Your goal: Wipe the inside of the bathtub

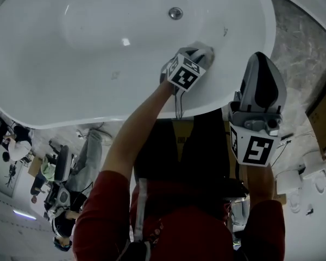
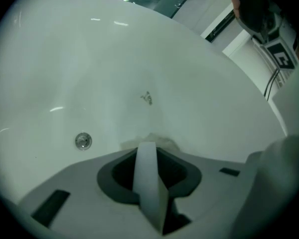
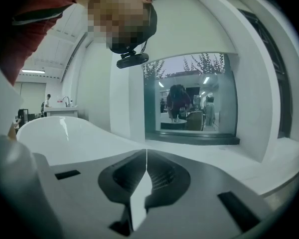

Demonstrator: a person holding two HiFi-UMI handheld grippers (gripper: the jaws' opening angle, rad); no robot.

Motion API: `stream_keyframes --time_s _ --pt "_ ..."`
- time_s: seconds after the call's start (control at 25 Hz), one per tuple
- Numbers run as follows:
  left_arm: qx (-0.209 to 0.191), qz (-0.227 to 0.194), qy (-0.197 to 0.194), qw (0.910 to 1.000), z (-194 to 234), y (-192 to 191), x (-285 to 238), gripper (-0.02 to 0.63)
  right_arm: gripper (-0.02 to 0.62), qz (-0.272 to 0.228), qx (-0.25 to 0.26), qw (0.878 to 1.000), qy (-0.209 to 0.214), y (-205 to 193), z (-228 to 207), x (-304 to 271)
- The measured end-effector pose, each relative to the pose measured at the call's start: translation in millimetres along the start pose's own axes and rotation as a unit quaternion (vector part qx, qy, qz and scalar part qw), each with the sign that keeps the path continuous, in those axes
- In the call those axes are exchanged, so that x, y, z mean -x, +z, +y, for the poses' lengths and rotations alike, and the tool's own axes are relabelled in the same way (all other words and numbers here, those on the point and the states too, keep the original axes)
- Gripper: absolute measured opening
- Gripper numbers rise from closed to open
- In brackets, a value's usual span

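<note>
Basin of the white glossy oval bathtub (image 1: 70, 48): floor and far wall bare, open to passage. The round metal drain (image 1: 175, 13) sits low in the floor and blocks nothing. One spot on the near inner wall is taken by the left gripper (image 2: 147, 148), jaws closed on a pale crumpled cloth (image 2: 165, 143) lying against the wall. The person's bare left forearm (image 1: 136, 124) crosses the near rim. The right gripper (image 1: 261, 58), jaws together and empty, stands outside the rim beside the grey marbled floor (image 1: 307, 48).

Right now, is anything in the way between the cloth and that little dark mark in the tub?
No, nothing I can see. The left gripper holds the cloth against the bathtub wall, and only bare white tub lies between it and the small dark mark.
</note>
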State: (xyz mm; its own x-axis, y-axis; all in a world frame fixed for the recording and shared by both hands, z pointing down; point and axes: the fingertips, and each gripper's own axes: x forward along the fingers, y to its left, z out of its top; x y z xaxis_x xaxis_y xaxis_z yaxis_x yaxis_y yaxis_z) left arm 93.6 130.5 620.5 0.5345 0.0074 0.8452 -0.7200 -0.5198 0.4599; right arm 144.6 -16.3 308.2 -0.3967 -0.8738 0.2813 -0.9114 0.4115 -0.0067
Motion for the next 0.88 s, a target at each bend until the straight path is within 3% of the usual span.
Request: stream_keyframes --time_s 0.48,0.88 --pt "0.038 -0.009 0.037 0.9986 73 -16 -58 0.094 0.012 -0.003 -0.005 0.999 0.052 -34 11 -38" --pt "0.004 0.001 0.085 0.9964 126 -33 -98 0.094 0.012 0.019 -0.013 0.996 0.084 -62 25 -53"
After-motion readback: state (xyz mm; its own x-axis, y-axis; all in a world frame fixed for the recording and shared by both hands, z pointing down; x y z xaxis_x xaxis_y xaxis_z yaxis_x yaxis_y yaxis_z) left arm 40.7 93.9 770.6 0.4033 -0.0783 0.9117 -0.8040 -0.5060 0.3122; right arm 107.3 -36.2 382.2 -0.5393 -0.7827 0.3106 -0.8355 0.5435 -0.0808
